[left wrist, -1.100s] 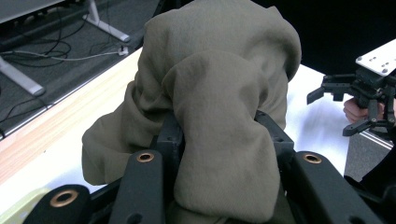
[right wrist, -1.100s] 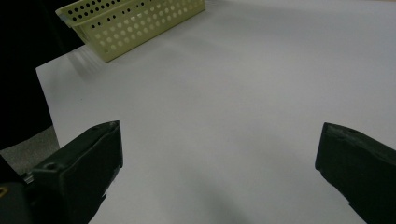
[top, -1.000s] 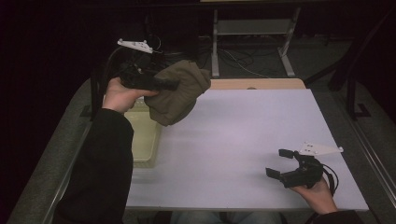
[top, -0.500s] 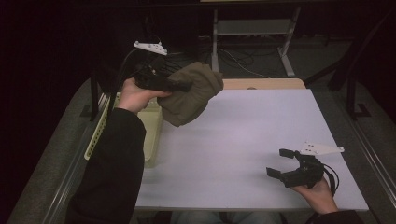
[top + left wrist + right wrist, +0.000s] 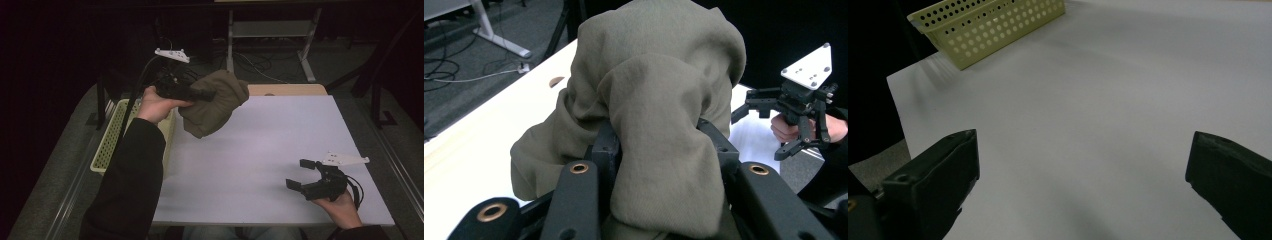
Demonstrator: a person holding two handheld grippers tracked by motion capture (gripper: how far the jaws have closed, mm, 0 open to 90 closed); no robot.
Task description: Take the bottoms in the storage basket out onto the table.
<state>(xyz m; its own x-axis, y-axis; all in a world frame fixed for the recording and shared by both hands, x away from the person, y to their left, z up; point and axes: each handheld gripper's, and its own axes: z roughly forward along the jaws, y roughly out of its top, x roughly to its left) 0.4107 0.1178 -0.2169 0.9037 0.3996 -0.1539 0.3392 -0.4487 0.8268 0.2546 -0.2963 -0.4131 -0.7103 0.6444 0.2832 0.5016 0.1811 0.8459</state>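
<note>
In the high view I am holding my left gripper (image 5: 200, 94) in the upper left of the frame, above the far left corner of the table (image 5: 260, 150); its jaws are pinching a bunched olive-green cloth (image 5: 215, 102), which is hanging clear of the tabletop. In the left gripper view the cloth (image 5: 659, 120) is draping over both black jaws and covering the centre of the frame; the pads themselves are hidden under the fabric. Below my left hand (image 5: 157, 105), at the left edge of the table, a pale yellow perforated basket (image 5: 107, 145) is sitting; the right gripper view is showing the same basket (image 5: 993, 30) in its upper left. I am resting my right gripper (image 5: 304, 174) low over the lower right of the table in the high view, well apart from the cloth; its jaws are standing spread with nothing between them, and the right gripper view is showing bare white tabletop between the two jaw tips.
</note>
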